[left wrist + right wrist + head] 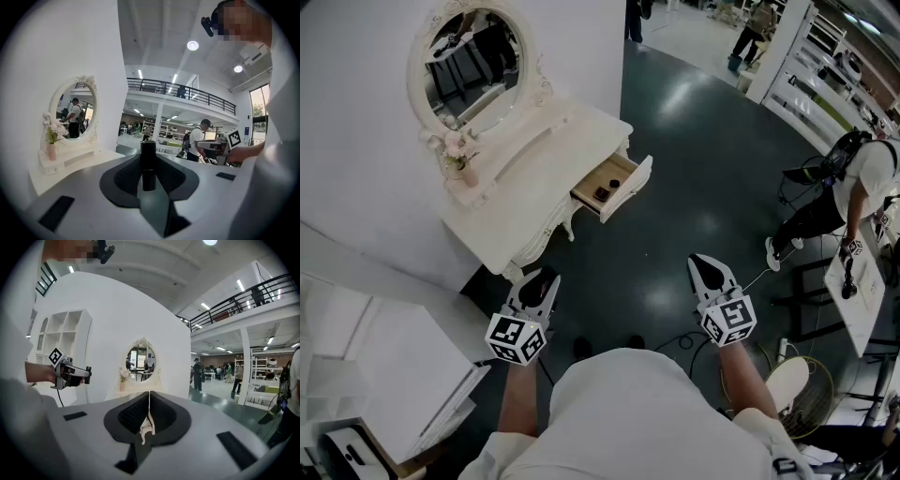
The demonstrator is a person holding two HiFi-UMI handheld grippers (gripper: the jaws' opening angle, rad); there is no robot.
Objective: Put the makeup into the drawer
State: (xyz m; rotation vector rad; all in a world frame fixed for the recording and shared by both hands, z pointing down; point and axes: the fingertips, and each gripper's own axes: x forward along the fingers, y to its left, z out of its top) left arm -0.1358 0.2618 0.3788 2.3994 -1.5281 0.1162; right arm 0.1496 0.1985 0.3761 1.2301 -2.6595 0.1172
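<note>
A white vanity table (pixel 530 192) with an oval mirror (pixel 473 56) stands at the upper left of the head view. Its drawer (pixel 636 180) is pulled out and holds a small dark item (pixel 602 194). My left gripper (pixel 539 274) hangs short of the table's near end, shut on an upright black makeup tube (pixel 148 161). The left gripper (pixel 148 157) faces the mirror (pixel 74 112). My right gripper (pixel 710 265) is over the dark floor to the right. The right gripper (pixel 149 397) has its jaws pressed together, with a small pale scrap (pixel 146 426) at their base.
A vase of pale flowers (pixel 457 159) stands on the vanity's shelf under the mirror. A white shelf unit (pixel 366 366) is at the lower left. A person (pixel 853 183) stands beside a white table at the right. Cables and a round fan (pixel 795 386) lie on the floor.
</note>
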